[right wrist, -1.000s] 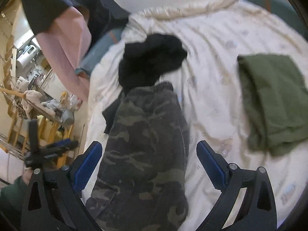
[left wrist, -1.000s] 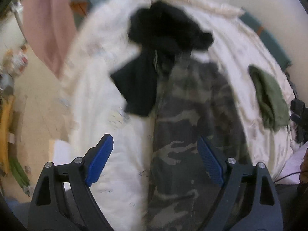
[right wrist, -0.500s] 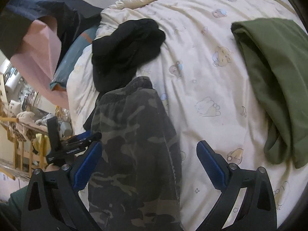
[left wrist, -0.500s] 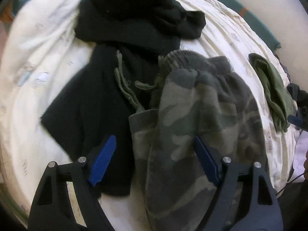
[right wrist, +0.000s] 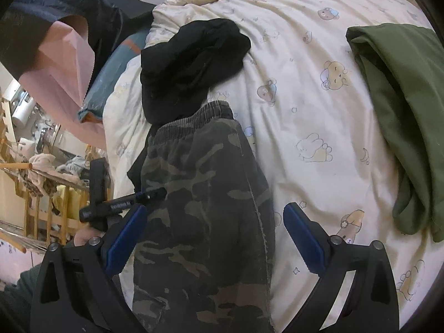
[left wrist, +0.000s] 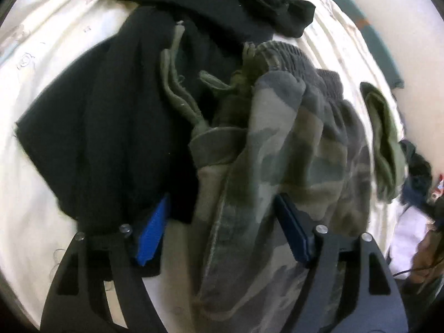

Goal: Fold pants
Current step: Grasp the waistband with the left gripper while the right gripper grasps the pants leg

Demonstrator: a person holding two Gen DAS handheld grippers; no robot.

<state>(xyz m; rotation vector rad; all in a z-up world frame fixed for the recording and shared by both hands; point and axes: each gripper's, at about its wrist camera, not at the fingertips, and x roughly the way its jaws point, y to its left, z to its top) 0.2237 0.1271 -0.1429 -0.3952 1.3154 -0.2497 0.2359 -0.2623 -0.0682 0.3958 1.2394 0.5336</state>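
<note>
On bed (right wrist: 305, 88), frame centre: camo pants (right wrist: 205, 199) | left hand-held gripper (left wrist: 222, 230) agape over them | right hand-held gripper (right wrist: 211, 236) agape, straddling pants

A: Where does the left wrist view look?
B: Close down over the camouflage pants (left wrist: 277, 166), along the bed (left wrist: 55, 55).
A: The right?
B: Higher, same pants (right wrist: 199, 194), same black garment (right wrist: 188, 61).

We see camouflage pants (right wrist: 202, 208) in olive, grey and black, a black garment (right wrist: 188, 63), an olive-green garment (right wrist: 402, 116), a cream bedsheet (right wrist: 305, 88) printed with bears, blue-padded fingers (right wrist: 125, 241).
</note>
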